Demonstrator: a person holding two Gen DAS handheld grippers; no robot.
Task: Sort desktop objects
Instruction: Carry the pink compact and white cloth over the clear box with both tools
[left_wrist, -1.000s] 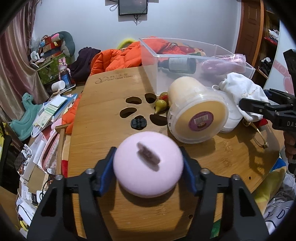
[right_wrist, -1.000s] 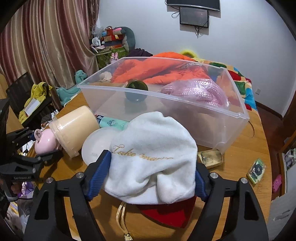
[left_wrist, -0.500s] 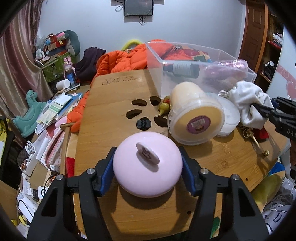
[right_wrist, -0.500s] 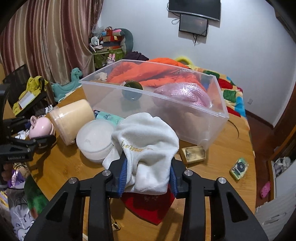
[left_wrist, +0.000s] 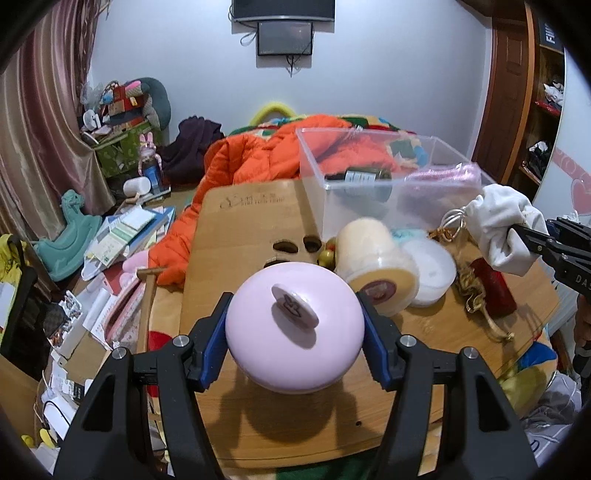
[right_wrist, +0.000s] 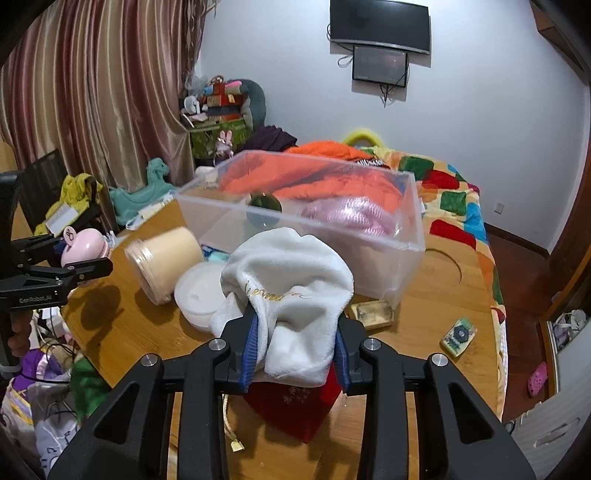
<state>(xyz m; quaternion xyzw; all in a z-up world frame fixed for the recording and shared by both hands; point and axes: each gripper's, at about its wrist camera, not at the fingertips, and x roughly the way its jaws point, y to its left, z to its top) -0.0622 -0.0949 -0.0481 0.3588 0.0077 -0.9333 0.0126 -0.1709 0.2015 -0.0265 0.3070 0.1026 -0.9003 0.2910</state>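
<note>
My left gripper (left_wrist: 295, 332) is shut on a round pink jar (left_wrist: 293, 328) and holds it above the near edge of the wooden table (left_wrist: 240, 221). It also shows in the right wrist view (right_wrist: 83, 247). My right gripper (right_wrist: 295, 343) is shut on a white cloth pouch (right_wrist: 291, 284), lifted off the table; the pouch shows at the right in the left wrist view (left_wrist: 498, 225). A clear plastic bin (right_wrist: 369, 243) stands behind, holding a dark bottle (left_wrist: 362, 177) and a pink mesh item (right_wrist: 351, 218).
A cream tub (left_wrist: 376, 262) lies on its side beside a white lidded dish (left_wrist: 432, 273). A red pouch with gold cord (right_wrist: 295, 402) lies under my right gripper. A small box (right_wrist: 371, 314) and a green packet (right_wrist: 458, 336) lie near the bin.
Both grippers have risen: the pink jar is higher above the table, and the white pouch has been lifted clear, uncovering the red pouch beneath.
</note>
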